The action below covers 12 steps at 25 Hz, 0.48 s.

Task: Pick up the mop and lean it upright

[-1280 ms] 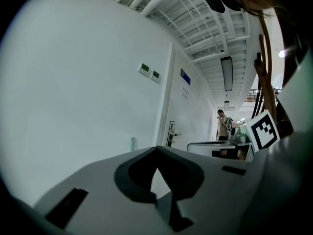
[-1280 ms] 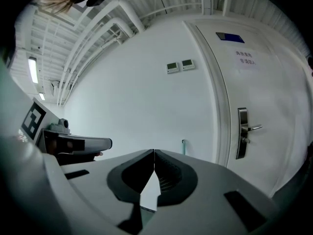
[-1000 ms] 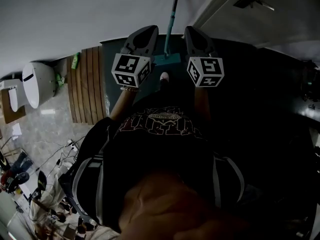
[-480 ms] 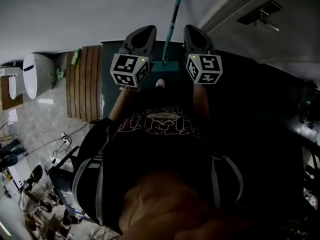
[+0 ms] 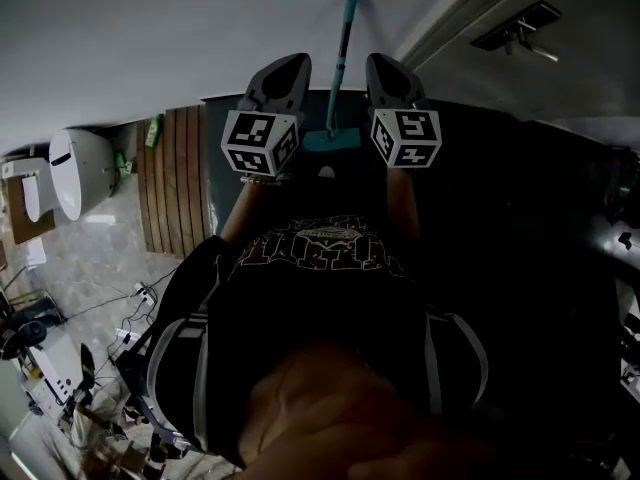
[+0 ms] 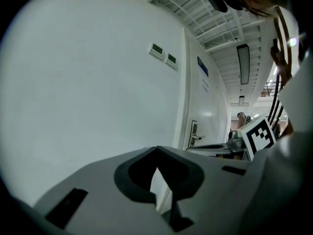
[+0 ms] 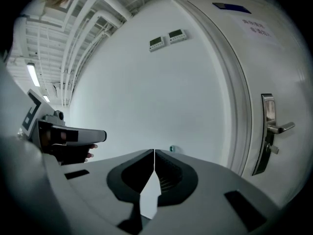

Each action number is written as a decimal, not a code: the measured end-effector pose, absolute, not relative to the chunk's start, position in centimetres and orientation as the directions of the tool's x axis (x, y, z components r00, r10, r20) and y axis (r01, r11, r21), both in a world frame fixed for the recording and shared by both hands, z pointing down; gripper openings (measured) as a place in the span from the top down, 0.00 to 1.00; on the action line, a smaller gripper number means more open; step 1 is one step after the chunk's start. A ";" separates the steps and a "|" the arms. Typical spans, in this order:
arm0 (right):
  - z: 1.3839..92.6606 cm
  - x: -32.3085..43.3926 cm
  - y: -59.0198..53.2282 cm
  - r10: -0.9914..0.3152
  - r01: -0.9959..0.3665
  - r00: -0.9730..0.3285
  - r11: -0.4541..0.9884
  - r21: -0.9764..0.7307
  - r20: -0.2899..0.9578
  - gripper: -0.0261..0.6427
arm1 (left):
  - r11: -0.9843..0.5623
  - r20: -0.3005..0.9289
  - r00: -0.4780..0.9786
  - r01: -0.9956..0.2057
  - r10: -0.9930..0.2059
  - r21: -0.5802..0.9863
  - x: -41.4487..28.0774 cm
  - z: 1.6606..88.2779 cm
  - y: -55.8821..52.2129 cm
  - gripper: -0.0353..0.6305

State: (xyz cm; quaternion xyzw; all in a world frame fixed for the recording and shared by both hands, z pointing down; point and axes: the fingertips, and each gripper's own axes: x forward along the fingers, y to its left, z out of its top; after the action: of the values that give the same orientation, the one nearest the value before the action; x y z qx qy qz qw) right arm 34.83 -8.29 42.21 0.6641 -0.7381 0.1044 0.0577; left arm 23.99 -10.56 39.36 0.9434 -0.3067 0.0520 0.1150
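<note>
- The teal long-handled mop (image 5: 340, 68) stands nearly upright just beyond the fingertips, in the gap between the two grippers. Its handle top leans on the plain white wall (image 5: 200, 28), and its flat teal head (image 5: 332, 140) sits on the dark floor below and between them.
- On the left gripper (image 5: 297, 60) the fingers (image 6: 134, 175) meet tip to tip with nothing between them, and only bare wall lies ahead.
- On the right gripper (image 5: 376, 60) the fingers (image 7: 168, 177) are likewise pressed together and empty. The mop handle's teal end (image 7: 171, 149) shows just above and right of their tips.
- Neither gripper touches the mop.
- To the right of the right fingers is a white door with a silver lever handle (image 7: 274, 129).
- To the left of the left fingers lies a brown slatted wooden floor board (image 5: 175, 173), and farther left a white toilet (image 5: 80, 168).
</note>
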 end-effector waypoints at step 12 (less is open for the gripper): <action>43.2 35.5 -14.5 -0.967 -0.997 -0.016 -0.005 -0.082 0.255 0.93 | -0.850 0.182 0.867 -0.494 -0.464 0.185 25.6 40.2 -17.6 0.88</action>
State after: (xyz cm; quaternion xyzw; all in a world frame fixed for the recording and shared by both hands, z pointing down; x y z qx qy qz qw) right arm 35.49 -14.53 43.24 0.6986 -0.7026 0.1202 0.0619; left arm 25.61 -17.65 40.17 0.9594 -0.2497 0.0651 0.1135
